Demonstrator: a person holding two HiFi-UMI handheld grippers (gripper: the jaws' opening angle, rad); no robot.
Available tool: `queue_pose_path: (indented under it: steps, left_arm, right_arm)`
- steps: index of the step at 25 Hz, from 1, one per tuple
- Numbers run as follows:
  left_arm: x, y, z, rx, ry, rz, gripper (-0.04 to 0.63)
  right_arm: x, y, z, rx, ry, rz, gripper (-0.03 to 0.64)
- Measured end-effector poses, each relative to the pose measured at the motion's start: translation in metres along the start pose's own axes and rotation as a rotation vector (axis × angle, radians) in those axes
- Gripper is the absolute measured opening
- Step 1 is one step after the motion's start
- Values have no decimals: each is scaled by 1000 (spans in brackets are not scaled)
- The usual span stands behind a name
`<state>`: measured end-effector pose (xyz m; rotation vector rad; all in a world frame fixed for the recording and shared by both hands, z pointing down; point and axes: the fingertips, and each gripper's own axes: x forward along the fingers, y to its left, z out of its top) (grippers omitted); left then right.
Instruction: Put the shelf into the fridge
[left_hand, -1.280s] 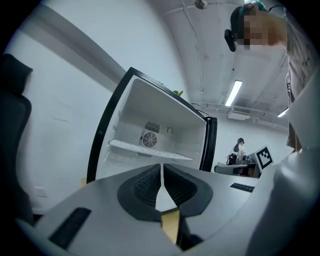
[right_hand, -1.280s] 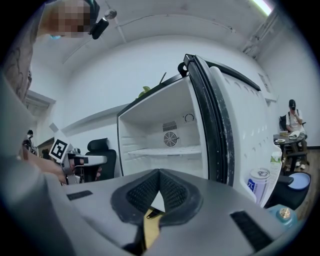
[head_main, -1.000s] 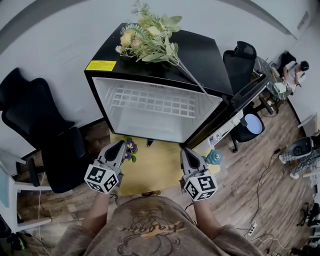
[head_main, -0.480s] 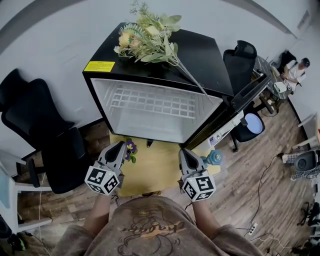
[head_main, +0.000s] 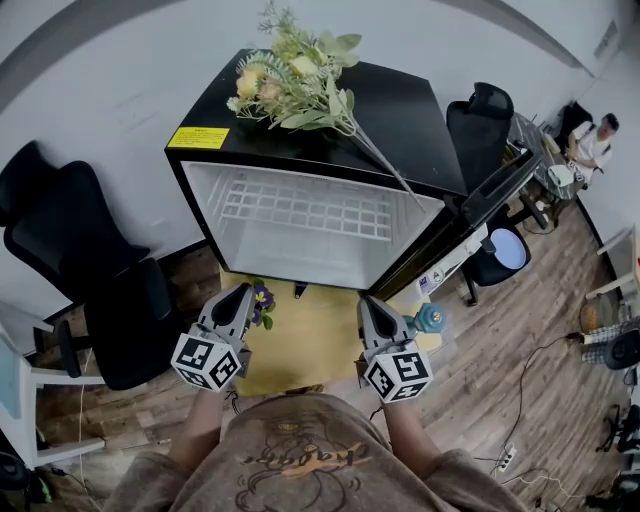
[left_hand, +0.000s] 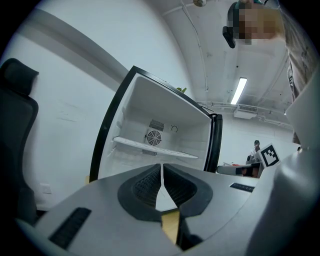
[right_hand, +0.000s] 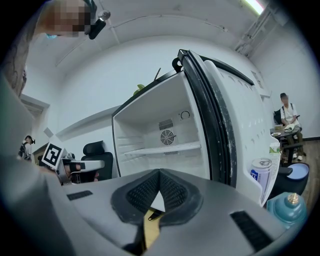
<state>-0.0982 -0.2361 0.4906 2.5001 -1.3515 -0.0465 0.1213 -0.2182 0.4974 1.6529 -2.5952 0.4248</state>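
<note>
**2 empty grippers before an open fridge**

A black chair (head_main: 90, 270) stands left of the fridge (head_main: 400, 110). The left gripper (head_main: 240, 292) is clenched on nothing, over the left edge of a yellow mat (head_main: 310, 335). The white wire shelf (head_main: 310, 208) sits inside the fridge, spanning wall to wall. Flowers (head_main: 295, 80) lie on the fridge top's back-left corner. The right gripper (head_main: 368, 303) is also clenched and empty. The door (head_main: 495, 190) hangs open at right.

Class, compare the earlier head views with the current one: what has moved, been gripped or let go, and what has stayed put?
Nothing was gripped or let go. Only an unclear dark object at the right edge moved down the picture. The left gripper and right gripper stay shut and empty before the open fridge, with the shelf inside it.
</note>
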Motion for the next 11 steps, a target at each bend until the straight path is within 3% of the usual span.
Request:
queue_pose_path:
  steps: [11]
  left_arm:
    - [-2, 0, 1, -40, -14, 5, 41]
  right_arm:
    - [-1, 1, 2, 10, -5, -6, -9]
